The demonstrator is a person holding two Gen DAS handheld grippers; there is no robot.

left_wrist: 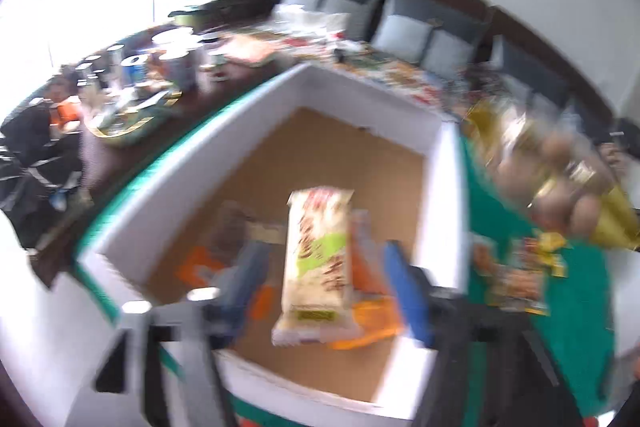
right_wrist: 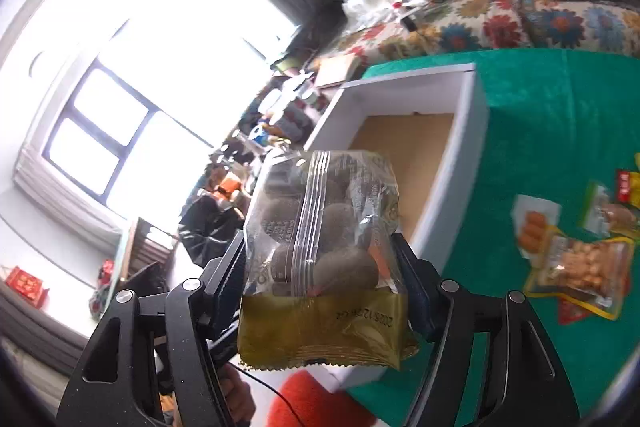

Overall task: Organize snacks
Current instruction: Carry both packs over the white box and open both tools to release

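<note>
Right tool (right_wrist: 322,267) clamping gold snack bag (right_wrist: 320,255), left tool (left_wrist: 320,279) wide – cream packet (left_wrist: 318,259) loose above white-walled box (left_wrist: 256,107).

box: white-walled cardboard box (left_wrist: 444,195) on green-clothed tabletop (right_wrist: 560,131)
inside: cream snack packet (left_wrist: 318,263) over orange packets (left_wrist: 372,323)
right: loose snack packets (right_wrist: 580,263) on the cloth

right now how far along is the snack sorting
Done: orange packets lie in the white box. In hand: a cream packet sits between the open left gripper; the right gripper grips a gold-edged bag. Left: several packets on the green cloth.
</note>
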